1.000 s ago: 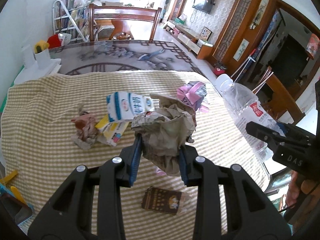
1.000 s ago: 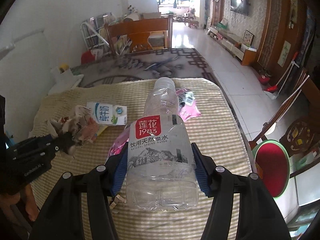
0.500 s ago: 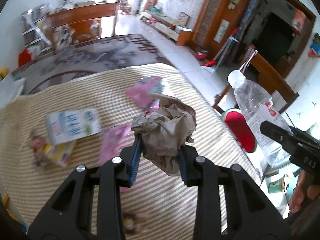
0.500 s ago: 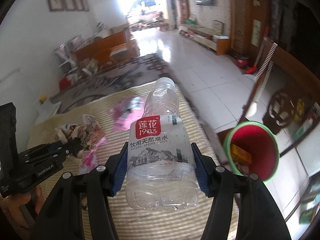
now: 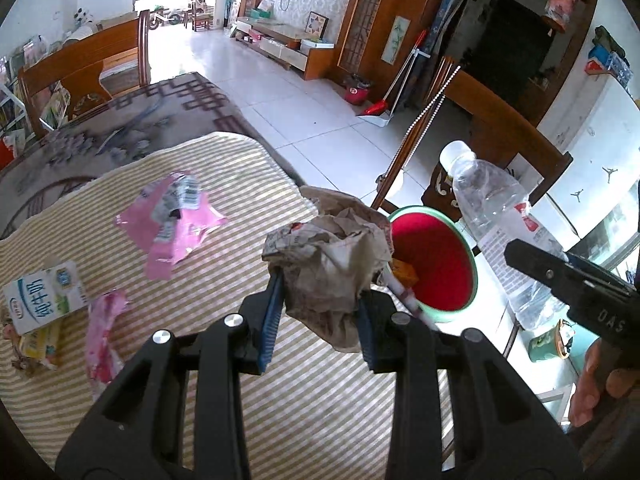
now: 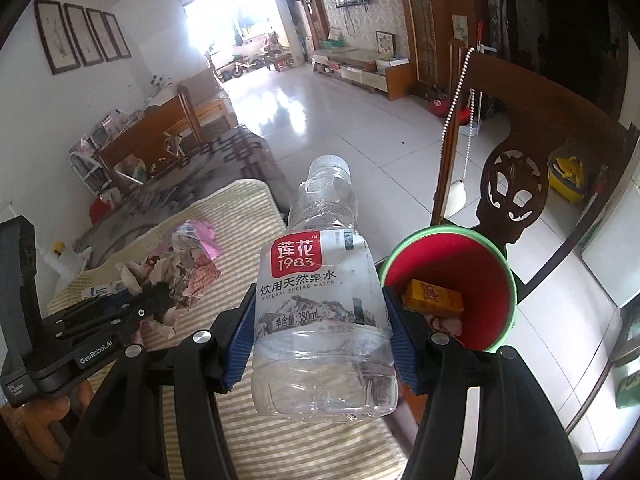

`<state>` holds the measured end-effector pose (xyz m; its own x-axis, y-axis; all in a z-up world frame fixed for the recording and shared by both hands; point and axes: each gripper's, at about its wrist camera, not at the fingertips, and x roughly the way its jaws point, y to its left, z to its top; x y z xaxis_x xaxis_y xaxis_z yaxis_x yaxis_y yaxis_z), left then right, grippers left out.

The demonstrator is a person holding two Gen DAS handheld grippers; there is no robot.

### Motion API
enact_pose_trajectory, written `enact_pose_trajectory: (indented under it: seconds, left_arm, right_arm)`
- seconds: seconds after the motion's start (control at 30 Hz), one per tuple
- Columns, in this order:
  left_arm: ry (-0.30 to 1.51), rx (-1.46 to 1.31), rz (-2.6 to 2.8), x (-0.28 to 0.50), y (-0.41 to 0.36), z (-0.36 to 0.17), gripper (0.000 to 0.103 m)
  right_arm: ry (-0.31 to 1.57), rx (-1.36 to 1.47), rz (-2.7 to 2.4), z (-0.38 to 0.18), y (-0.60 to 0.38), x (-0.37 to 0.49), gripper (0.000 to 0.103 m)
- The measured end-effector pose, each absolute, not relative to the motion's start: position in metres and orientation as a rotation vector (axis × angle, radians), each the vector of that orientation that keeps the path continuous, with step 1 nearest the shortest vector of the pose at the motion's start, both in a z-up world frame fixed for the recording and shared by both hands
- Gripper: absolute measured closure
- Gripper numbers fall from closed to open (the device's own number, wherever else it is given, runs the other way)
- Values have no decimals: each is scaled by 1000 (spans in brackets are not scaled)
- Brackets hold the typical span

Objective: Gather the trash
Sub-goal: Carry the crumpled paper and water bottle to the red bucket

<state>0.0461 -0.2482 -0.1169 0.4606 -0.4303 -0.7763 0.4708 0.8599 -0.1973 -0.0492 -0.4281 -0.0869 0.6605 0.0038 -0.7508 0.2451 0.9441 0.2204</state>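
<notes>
My left gripper (image 5: 318, 320) is shut on a crumpled paper wad (image 5: 332, 264), held above the table's right edge, next to the red bin with a green rim (image 5: 440, 264). My right gripper (image 6: 320, 340) is shut on an empty clear water bottle (image 6: 320, 300) with a red label, just left of the bin (image 6: 452, 276) on the floor. The bottle also shows in the left wrist view (image 5: 500, 224). A yellow box (image 6: 434, 300) lies inside the bin. The left gripper with the wad shows in the right wrist view (image 6: 160, 296).
On the striped tablecloth (image 5: 240, 380) lie pink wrappers (image 5: 176, 220), a milk carton (image 5: 44, 296) and another pink wrapper (image 5: 104, 332). A dark wooden chair (image 6: 516, 184) stands behind the bin. A wooden bench (image 5: 84, 68) stands beyond the table.
Both grippers have swung right, from over the table's middle toward its right edge. The red bin has come into view close to the wad and the bottle. Both grips are unchanged.
</notes>
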Motion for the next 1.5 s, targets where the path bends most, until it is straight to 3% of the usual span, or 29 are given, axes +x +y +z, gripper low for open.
enact_pose_trajectory:
  seconds: [0.47,1.5]
  left_arm:
    - [847,68,-508,51,-319,-103,71]
    - [933,113,-668,76,-449,-125,71]
  right_arm:
    - [813,353,-146,-89,-497,-45,46]
    - [830,474,-293,-105,-606,-51,46]
